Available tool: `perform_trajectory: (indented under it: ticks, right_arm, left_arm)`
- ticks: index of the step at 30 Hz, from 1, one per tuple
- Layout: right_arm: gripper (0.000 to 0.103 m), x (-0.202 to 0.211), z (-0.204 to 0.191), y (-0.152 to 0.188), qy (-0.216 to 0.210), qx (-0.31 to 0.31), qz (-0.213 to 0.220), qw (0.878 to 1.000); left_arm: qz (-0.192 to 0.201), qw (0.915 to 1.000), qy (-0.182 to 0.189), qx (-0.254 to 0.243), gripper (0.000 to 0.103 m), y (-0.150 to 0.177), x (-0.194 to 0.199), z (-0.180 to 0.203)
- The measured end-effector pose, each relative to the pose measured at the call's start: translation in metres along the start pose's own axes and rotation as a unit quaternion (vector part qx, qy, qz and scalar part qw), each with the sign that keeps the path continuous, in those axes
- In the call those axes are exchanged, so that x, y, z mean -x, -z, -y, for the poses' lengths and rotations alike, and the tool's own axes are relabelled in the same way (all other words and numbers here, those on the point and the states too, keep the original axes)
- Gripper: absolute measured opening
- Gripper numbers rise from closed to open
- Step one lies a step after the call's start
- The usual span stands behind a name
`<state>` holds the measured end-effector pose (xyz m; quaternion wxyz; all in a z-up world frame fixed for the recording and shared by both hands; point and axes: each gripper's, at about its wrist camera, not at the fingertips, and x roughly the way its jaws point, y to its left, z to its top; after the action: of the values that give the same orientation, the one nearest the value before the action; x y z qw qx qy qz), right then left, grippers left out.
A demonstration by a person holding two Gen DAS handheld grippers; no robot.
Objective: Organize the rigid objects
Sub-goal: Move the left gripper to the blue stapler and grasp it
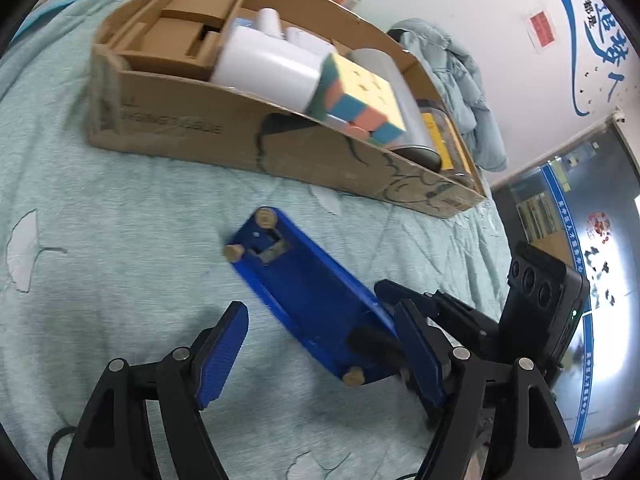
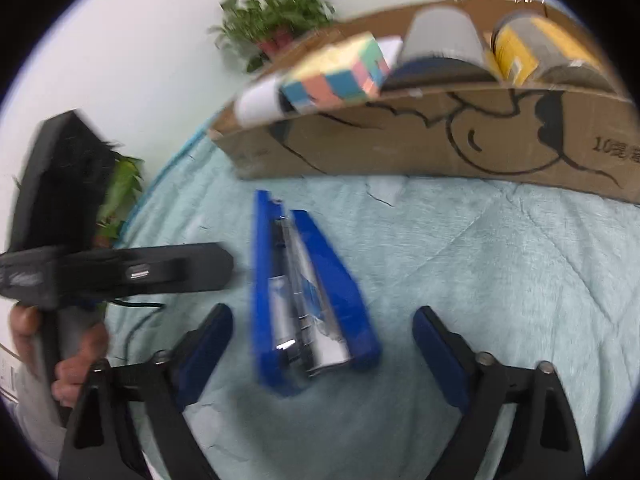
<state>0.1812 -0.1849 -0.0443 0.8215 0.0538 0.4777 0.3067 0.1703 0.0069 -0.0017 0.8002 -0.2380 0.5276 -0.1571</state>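
A blue stapler (image 1: 308,292) lies on its side on the light green quilt (image 1: 120,220), in front of a cardboard box (image 1: 248,136). In the right wrist view the stapler (image 2: 308,300) lies between my right gripper's open fingers, its metal inside showing. My right gripper (image 2: 324,344) is open around its near end. My left gripper (image 1: 320,348) is open, with the stapler's near end between its fingers. The right gripper (image 1: 432,312) shows in the left wrist view behind the stapler. The box holds a puzzle cube (image 1: 360,100), a white cylinder (image 1: 268,66) and two cans (image 2: 440,40).
The cardboard box (image 2: 440,148) stands across the far side of the quilt (image 2: 500,260). Potted plants (image 2: 276,20) stand by the white wall. A jacket (image 1: 460,80) hangs behind the box. The left gripper's body (image 2: 100,268) and the hand holding it are at the left.
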Motion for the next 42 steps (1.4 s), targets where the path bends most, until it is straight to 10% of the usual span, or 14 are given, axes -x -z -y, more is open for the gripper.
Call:
perform_trajectory:
  ticks: [3, 15, 21, 26, 31, 33, 38, 42]
  right_arm:
    - [0.051, -0.003, -0.008, 0.003, -0.01, 0.013, -0.005, 1.0]
    - [0.045, 0.028, -0.016, 0.028, 0.191, 0.108, 0.052, 0.974]
    - [0.023, 0.042, -0.005, 0.035, 0.345, 0.163, 0.054, 0.923]
    - [0.022, 0.041, -0.018, 0.043, 0.353, 0.183, 0.064, 0.916]
    - [0.023, 0.016, -0.069, 0.078, 0.398, 0.312, 0.076, 0.86]
    - [0.038, 0.016, -0.091, 0.087, 0.351, 0.344, 0.078, 0.867]
    - [0.058, 0.065, -0.1, 0.089, 0.183, 0.274, 0.114, 0.937]
    - [0.08, 0.099, -0.082, 0.083, 0.152, 0.213, 0.169, 0.95]
  left_arm:
    - [0.003, 1.0, 0.001, -0.002, 0.074, 0.001, 0.006, -0.008]
    - [0.031, 0.9994, 0.014, 0.008, 0.074, -0.009, -0.002, -0.001]
    - [0.042, 0.9987, 0.025, 0.013, 0.074, -0.01, 0.001, 0.0]
    - [0.042, 0.9987, 0.027, 0.013, 0.074, -0.004, 0.003, -0.002]
    - [0.043, 0.9987, 0.023, 0.015, 0.074, 0.0, 0.004, -0.006]
    - [0.044, 0.9986, 0.021, 0.02, 0.074, 0.0, 0.004, -0.009]
    - [0.032, 0.999, 0.024, 0.019, 0.074, 0.002, 0.0, -0.01]
    - [0.02, 0.9993, 0.027, 0.019, 0.074, 0.004, -0.008, -0.008]
